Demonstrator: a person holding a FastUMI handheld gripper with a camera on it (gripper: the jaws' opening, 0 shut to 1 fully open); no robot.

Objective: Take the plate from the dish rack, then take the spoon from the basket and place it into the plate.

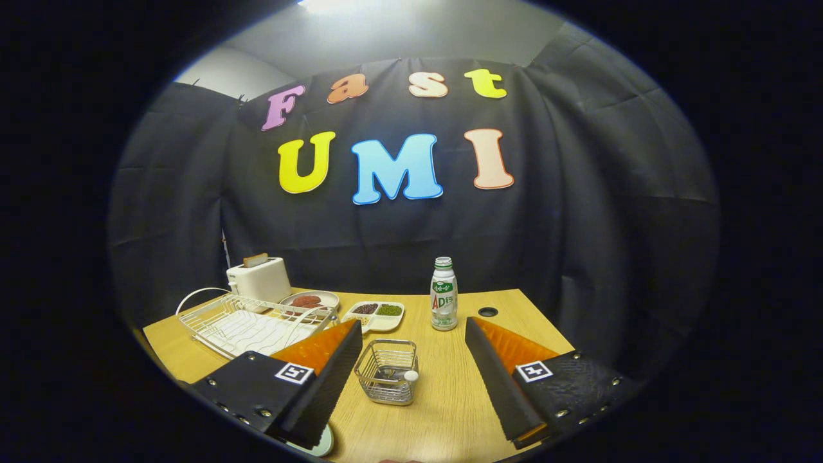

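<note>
My gripper [411,325] is open and hovers above the wooden table [443,411], with nothing between its fingers. A small wire basket [387,371] stands on the table below the gap, nearer the left finger. The spoon lies inside it, and its white handle end [410,375] pokes over the basket's right rim. A pale plate [323,444] lies on the table under the left finger, mostly hidden by it, with just a sliver of rim showing. The white wire dish rack [247,323] sits beyond the left finger.
A white toaster [259,278] stands behind the rack. Beside it are a plate with brown food [308,299] and a divided white tray of beans [376,315]. A drink bottle [443,294] stands ahead of the right finger, near a cable hole [488,312].
</note>
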